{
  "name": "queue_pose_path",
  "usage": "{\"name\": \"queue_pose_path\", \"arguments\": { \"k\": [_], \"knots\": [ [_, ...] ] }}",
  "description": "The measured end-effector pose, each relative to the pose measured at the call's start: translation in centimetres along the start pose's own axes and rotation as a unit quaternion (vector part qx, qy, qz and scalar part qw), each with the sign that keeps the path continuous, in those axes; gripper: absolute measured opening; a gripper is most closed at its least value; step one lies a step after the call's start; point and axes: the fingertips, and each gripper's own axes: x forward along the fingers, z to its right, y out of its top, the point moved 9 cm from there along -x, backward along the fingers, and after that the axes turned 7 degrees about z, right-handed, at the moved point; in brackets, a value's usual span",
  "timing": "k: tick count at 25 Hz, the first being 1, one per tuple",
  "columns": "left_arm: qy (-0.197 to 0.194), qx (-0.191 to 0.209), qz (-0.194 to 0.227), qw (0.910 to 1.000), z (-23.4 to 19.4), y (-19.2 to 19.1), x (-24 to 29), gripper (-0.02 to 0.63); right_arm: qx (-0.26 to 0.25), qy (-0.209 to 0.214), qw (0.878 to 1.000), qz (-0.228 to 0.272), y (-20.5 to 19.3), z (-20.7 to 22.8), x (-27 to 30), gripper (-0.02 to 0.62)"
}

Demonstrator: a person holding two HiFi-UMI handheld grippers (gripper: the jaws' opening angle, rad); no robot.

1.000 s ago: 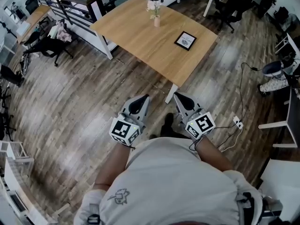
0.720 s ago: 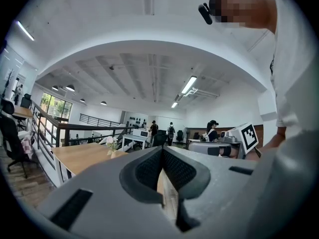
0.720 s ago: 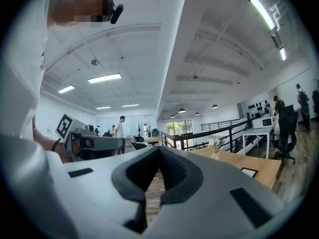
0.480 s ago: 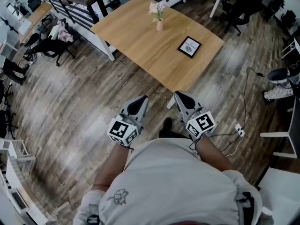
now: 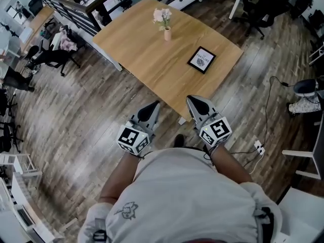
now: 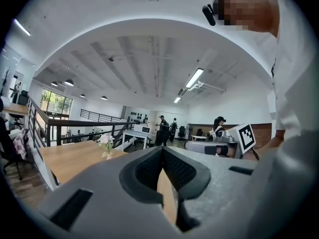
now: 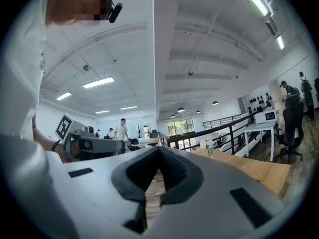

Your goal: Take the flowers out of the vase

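Task status: not started. Flowers (image 5: 162, 16) sit upright in vase (image 5: 167, 34), untouched. Vase stands on far part of table (image 5: 147, 54), a framed card (image 5: 201, 59) lying to its right and nearer the person. Nothing removed yet; all of it remains: reach across, grip stems, lift out.

L gripper (image 5: 152, 108): jaws pressed together, nothing between them. In the left gripper view the flowers show small, off to the left of the closed tips. R gripper (image 5: 196, 104): jaws also pressed together and empty. In the right gripper view the flowers show far off, right of tips.

Pose: both grippers held level in front of torso, side by side, forearms bent, tips pointing toward table. Tips are about at table's near edge and well apart from vase. Judgement: approach phase only, and the jaws must spread before any grip.
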Motion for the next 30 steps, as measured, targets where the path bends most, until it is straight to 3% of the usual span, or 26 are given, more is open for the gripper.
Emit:
{"name": "queue_pose_path", "arguments": {
  "k": [5,14,20,30],
  "knots": [
    [0.004,0.003,0.002,1.0,-0.9,0.0,3.7,0.004,0.005,-0.002,1.0,-0.009,-0.2,3.8,0.8,0.005],
    [0.009,0.008,0.006,0.9999,-3.9,0.1,7.1,0.004,0.001,-0.003,1.0,-0.015,-0.2,6.8,3.1,0.005],
    [0.01,0.003,0.013,0.9999,-8.8,0.6,9.4,0.004,-0.011,-0.005,1.0,-0.016,-0.3,8.1,7.1,0.005],
    [-0.028,-0.022,-0.001,0.9994,-18.5,0.6,15.6,0.004,-0.009,-0.049,0.998,-0.045,-2.3,12.9,17.1,0.021]
  ]
}}
